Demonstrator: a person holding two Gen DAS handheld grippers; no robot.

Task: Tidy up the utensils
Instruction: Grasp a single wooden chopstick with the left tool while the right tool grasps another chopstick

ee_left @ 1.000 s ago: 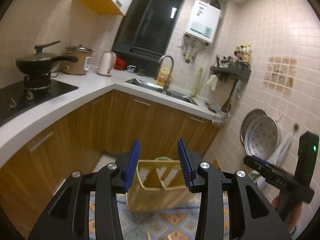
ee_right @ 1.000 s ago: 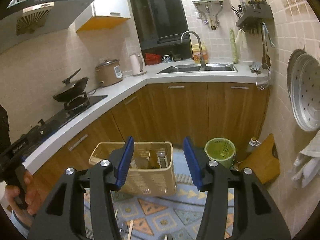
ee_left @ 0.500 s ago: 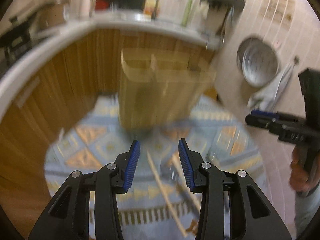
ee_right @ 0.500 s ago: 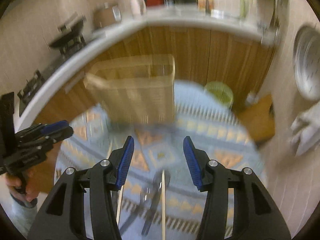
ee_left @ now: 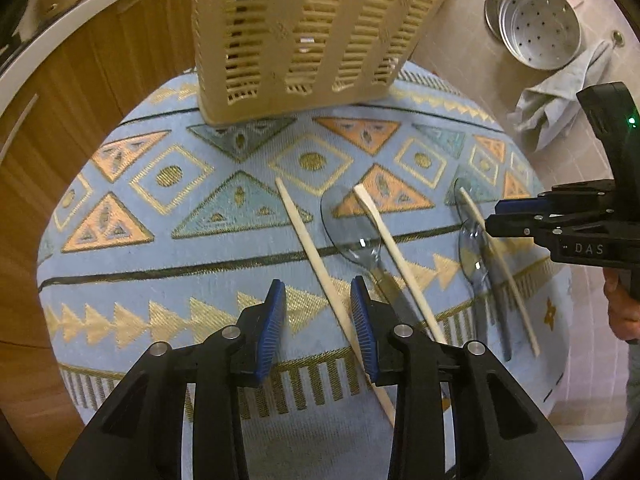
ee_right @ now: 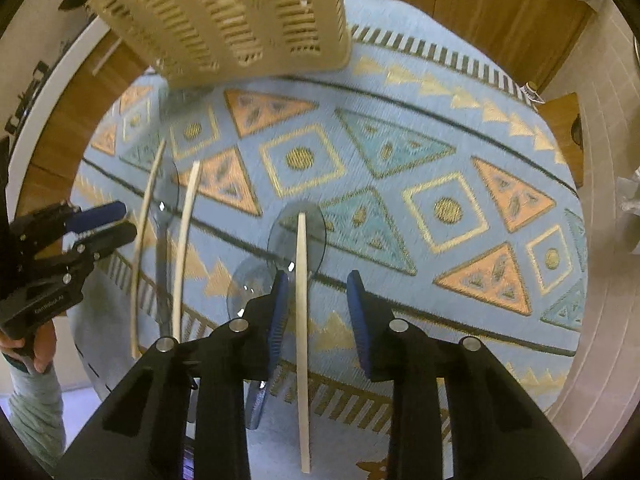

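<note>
A beige slotted utensil basket (ee_left: 308, 36) stands at the far edge of a patterned blue cloth (ee_left: 160, 248); it also shows in the right wrist view (ee_right: 240, 16). Several wooden chopsticks (ee_left: 316, 256) and clear plastic spoons (ee_left: 352, 232) lie on the cloth. My left gripper (ee_left: 318, 332) is open and empty above the near end of one chopstick. My right gripper (ee_right: 318, 320) is open and empty, straddling another chopstick (ee_right: 302, 320) that lies across a spoon (ee_right: 298, 240). Each gripper shows in the other's view, the right one (ee_left: 520, 216) and the left one (ee_right: 100, 224).
Wooden cabinet fronts (ee_left: 80, 92) stand behind and left of the cloth. A metal steamer tray (ee_left: 540, 32) and a grey rag (ee_left: 560, 100) hang on the tiled wall at the right. A wooden board (ee_right: 560, 128) leans by the cabinets.
Both grippers have tipped down from facing the kitchen to looking at the cloth, and have come closer to the chopsticks and spoons. Both stay open.
</note>
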